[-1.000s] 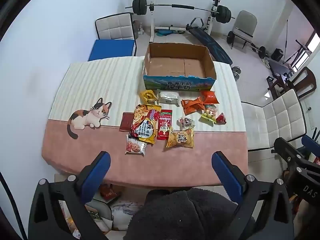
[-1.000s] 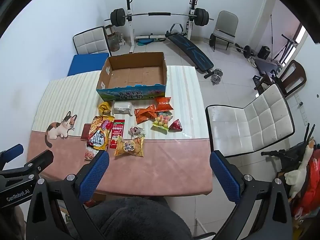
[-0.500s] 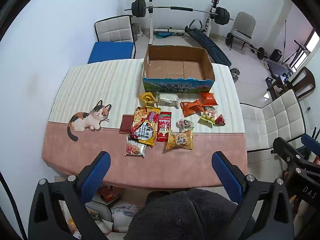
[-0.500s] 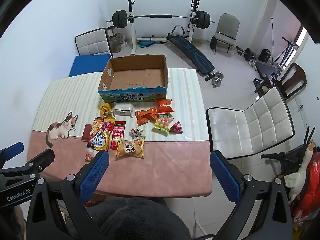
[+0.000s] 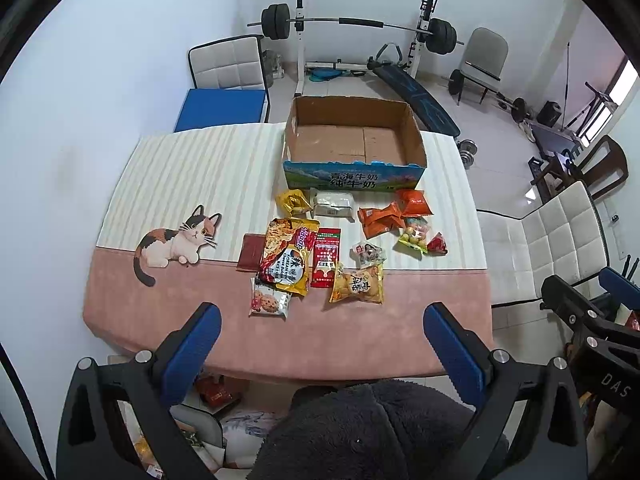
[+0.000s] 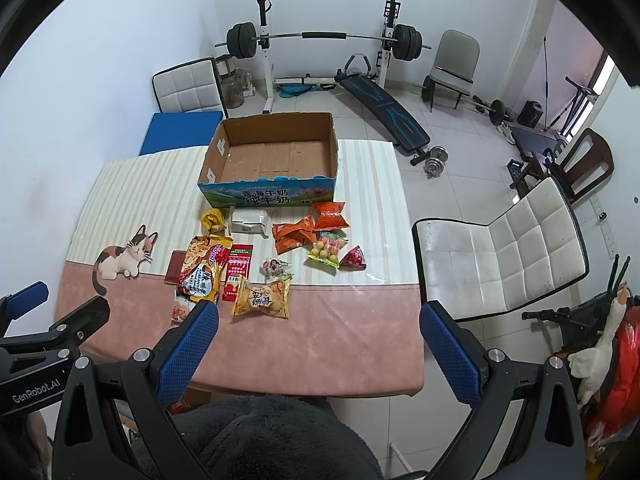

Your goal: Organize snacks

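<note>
Several snack packets lie loose in the middle of the table [image 5: 168,304]: a large noodle bag [image 5: 287,256], a red sachet [image 5: 326,258], a yellow bun bag [image 5: 358,285], a cookie pack [image 5: 267,301], orange packs [image 5: 380,218] and a white pack [image 5: 333,203]. Behind them stands a cardboard box [image 5: 354,172], open at the top with nothing inside. My left gripper [image 5: 320,342] hangs open above the near table edge. My right gripper [image 6: 318,338] is open too, high over the near edge, with the yellow bun bag [image 6: 262,300] just beyond it.
A white padded chair [image 6: 500,252] stands close to the table's right side. Another chair [image 5: 224,68] and a blue mat [image 5: 222,108] sit behind the table. A barbell rack [image 5: 356,24] and a bench fill the back of the room. A dark fleece sleeve [image 5: 360,432] lies below both grippers.
Both grippers have drifted slightly forward toward the table, so the snacks and box appear a little lower and nearer. Both stay open with nothing held.
</note>
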The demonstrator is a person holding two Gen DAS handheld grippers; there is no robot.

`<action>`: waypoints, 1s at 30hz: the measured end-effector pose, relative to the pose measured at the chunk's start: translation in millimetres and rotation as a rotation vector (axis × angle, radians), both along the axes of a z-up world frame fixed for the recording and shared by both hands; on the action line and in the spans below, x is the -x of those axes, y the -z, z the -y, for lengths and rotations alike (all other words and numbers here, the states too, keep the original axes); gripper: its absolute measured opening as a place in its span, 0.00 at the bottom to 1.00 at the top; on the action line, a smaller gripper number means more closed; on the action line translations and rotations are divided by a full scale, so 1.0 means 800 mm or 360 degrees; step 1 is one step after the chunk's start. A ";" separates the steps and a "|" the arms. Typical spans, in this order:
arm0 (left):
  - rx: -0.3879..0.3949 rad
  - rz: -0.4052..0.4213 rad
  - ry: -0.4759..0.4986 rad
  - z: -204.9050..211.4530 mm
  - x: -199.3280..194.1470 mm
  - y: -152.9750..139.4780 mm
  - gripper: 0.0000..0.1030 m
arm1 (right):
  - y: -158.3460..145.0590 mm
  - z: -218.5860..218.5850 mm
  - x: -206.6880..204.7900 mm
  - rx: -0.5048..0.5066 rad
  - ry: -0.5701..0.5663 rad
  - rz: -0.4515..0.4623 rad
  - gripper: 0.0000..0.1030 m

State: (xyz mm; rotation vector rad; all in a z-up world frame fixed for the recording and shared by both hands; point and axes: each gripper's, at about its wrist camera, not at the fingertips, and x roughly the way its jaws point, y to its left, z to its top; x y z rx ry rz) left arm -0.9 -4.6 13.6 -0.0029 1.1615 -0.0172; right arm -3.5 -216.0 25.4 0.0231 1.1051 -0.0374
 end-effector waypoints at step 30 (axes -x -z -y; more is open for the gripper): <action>0.0017 0.0009 -0.0013 -0.002 0.002 0.000 1.00 | 0.000 -0.003 0.000 -0.0005 -0.0006 0.0005 0.99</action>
